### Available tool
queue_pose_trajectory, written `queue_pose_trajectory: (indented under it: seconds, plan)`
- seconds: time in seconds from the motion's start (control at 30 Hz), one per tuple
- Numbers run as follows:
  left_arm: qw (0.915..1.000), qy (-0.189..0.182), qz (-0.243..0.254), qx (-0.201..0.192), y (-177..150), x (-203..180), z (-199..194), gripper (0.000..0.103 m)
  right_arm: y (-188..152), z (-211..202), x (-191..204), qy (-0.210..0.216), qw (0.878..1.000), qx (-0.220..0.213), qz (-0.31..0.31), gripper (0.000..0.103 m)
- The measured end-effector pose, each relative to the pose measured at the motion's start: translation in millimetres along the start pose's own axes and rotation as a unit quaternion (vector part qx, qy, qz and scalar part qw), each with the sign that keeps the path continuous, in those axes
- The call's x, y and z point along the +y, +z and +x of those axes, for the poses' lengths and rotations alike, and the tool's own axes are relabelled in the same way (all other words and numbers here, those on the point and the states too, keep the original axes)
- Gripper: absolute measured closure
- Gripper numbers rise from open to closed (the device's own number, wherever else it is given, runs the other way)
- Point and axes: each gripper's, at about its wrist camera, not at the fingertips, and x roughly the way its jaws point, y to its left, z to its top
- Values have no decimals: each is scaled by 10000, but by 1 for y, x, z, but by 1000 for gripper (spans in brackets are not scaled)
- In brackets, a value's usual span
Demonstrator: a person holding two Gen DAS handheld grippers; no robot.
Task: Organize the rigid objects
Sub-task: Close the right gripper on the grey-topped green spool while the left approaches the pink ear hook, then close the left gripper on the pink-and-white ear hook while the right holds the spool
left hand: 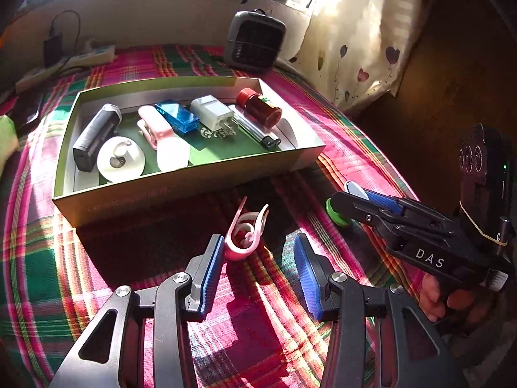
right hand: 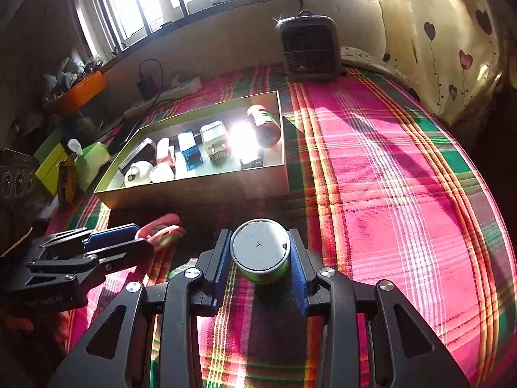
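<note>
A pink clip [left hand: 246, 233] lies on the plaid cloth just ahead of my open left gripper [left hand: 258, 253], between its blue pads but not gripped; it also shows in the right wrist view [right hand: 163, 230]. My right gripper [right hand: 260, 252] is shut on a small green tin with a grey lid [right hand: 260, 249], resting on the cloth; the tin's green edge shows in the left wrist view [left hand: 336, 214]. The open cardboard box [left hand: 190, 177] beyond holds a black device, white disc, pink clip, blue case, white charger, lighter and red bottle [left hand: 258, 107].
A grey fan heater [left hand: 257, 40] stands at the back of the bed. A power strip and charger [left hand: 80, 55] lie back left. Green boxes and a tissue pack [right hand: 87, 158] sit left of the box. A heart-print curtain [right hand: 452, 48] hangs at right.
</note>
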Motion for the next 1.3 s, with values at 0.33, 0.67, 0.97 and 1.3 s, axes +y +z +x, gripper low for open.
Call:
queue_pose_trajectory:
  seconds: [0.33, 0.67, 0.97, 1.3]
  plan:
    - [9988, 480, 120, 69, 6, 1, 10, 60, -1, 4, 0, -12, 10000, 76, -10, 68]
    - [9964, 772, 339, 60, 11, -9, 20, 60, -2, 4, 0, 15, 10000, 63, -60, 68]
    - [9945, 982, 373, -9, 9, -11, 19, 68, -3, 6, 2, 85, 9999, 97, -94, 68]
    - [9941, 1058, 233, -70, 9, -5, 16, 80, -2, 8, 1, 159, 9997, 149, -91, 68]
